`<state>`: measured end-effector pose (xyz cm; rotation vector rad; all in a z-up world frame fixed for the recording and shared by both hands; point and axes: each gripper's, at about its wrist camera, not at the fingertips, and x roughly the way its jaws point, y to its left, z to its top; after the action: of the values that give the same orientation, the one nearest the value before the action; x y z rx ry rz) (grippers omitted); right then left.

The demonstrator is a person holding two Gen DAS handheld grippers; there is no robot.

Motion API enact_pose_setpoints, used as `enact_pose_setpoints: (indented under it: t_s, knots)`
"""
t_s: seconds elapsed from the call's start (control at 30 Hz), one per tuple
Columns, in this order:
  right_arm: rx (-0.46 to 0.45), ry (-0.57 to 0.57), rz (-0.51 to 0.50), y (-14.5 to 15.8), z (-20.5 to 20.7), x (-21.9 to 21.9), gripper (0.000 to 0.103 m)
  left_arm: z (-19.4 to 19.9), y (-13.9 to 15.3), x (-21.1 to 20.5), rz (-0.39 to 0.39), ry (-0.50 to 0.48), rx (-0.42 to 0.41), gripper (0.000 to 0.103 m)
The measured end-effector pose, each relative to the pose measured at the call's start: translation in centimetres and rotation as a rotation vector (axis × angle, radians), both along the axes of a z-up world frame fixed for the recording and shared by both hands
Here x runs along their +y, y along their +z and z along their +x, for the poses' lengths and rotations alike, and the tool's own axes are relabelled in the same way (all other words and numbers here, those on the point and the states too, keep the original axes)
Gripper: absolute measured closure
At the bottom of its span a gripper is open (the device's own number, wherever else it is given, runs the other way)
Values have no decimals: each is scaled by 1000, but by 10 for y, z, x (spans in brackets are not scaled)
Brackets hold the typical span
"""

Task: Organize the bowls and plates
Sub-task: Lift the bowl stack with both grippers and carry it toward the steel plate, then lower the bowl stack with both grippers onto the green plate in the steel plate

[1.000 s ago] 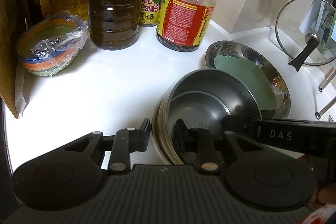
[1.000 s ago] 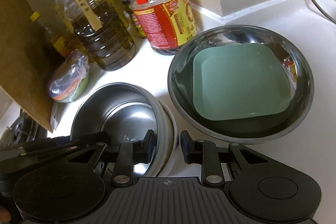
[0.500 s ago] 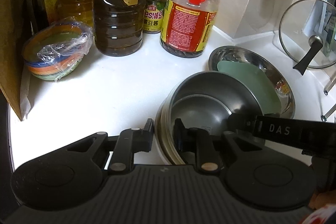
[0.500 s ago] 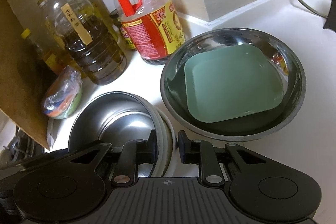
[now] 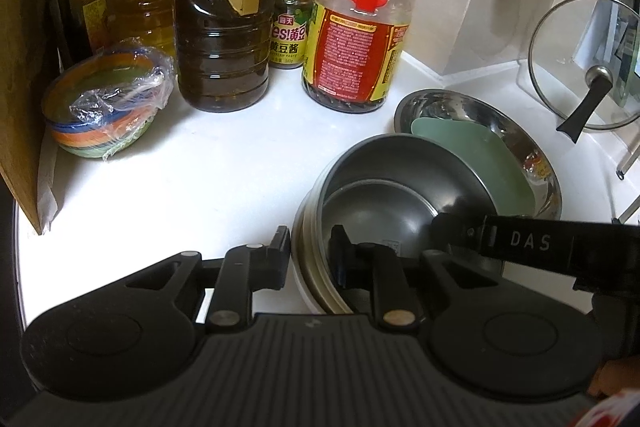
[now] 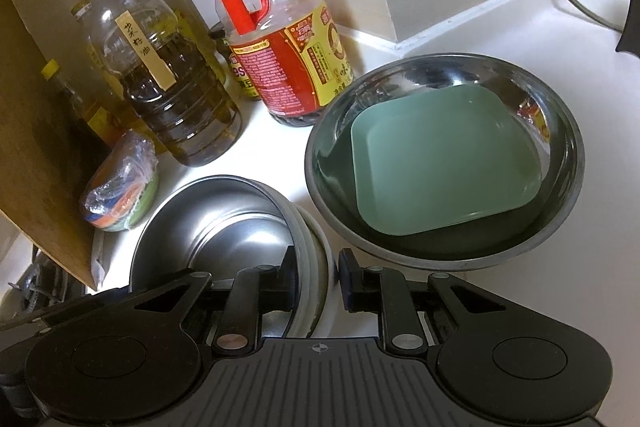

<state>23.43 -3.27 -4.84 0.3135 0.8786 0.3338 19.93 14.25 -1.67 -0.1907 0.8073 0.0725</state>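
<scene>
A stack of nested steel bowls [image 5: 384,195] sits on the white counter, seen also in the right wrist view [image 6: 224,223]. My left gripper [image 5: 310,251] is shut on the stack's near-left rim, one finger outside and one inside. My right gripper [image 6: 314,273] is shut on the opposite rim, left finger inside the bowl, right finger outside. The stack appears lifted a little off the counter. To its right a wide steel basin [image 6: 560,131] holds a square green plate [image 6: 444,163]; both show in the left wrist view, basin [image 5: 448,107] and plate [image 5: 480,151].
Oil bottles [image 5: 222,39], a red-handled sauce bottle [image 5: 356,39] and a jar [image 5: 290,23] stand along the back wall. A plastic-wrapped stack of coloured bowls [image 5: 106,107] sits at left by a wooden board [image 5: 24,59]. A glass pot lid [image 5: 584,63] leans at right.
Both grippers have risen and pulled back slightly with the bowl stack held between them; the bottles and basin look lower and farther. Both grips are unchanged.
</scene>
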Motion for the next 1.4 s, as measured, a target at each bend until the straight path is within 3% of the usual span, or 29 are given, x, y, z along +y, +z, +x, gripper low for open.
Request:
enact_pose_setpoints:
  t_s: [0.8,1.4]
  knots:
    - [-64,45,17,12,-5,6,84,-11,17,9,2,15,-35,83]
    - [-197,-18,22,59,8,-17,84,18,57,-11,14,-69,-160,83]
